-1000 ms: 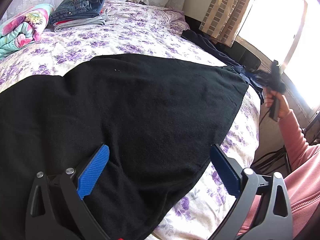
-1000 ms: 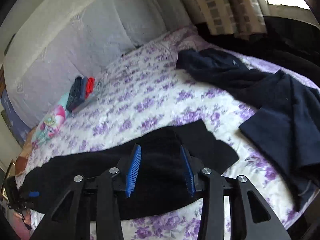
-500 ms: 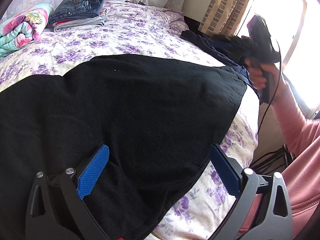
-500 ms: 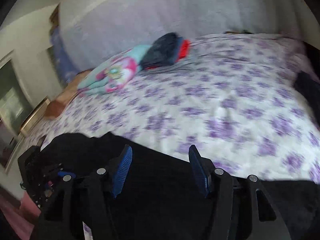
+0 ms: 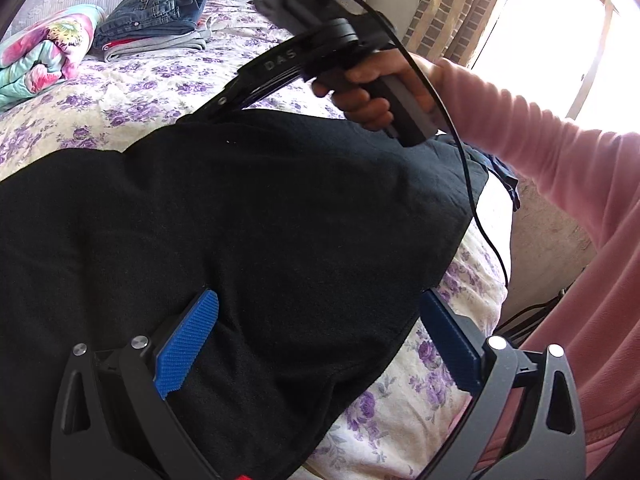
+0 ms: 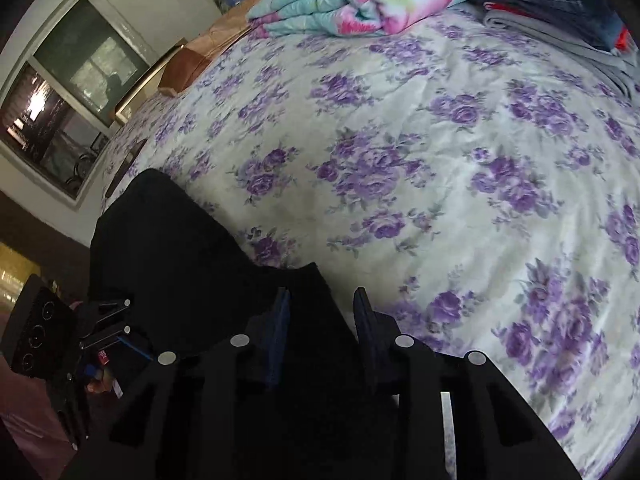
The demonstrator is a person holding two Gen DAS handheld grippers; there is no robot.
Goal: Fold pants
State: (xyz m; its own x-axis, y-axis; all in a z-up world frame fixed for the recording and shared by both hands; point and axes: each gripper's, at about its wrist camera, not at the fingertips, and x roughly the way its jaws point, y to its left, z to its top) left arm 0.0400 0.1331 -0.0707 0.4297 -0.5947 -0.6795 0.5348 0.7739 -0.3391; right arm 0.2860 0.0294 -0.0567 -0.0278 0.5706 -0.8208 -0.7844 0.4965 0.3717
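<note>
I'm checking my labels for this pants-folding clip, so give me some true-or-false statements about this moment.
1. The black pants lie spread on the floral bedspread. True.
2. The left tongs are clamped on a sock. False: they are open, over the pants.
3. Folded jeans sit on a clothes stack near the headboard. True.
4. The right tongs are over the far edge of the pants. True.
5. The person's sleeve is green. False: it is pink.

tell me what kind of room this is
Most likely a bedroom in a home. Black pants lie spread on a bed with a purple floral bedsheet. A rolled colourful blanket and a stack of folded clothes sit near the head, and a curtained window is beside it.
</note>
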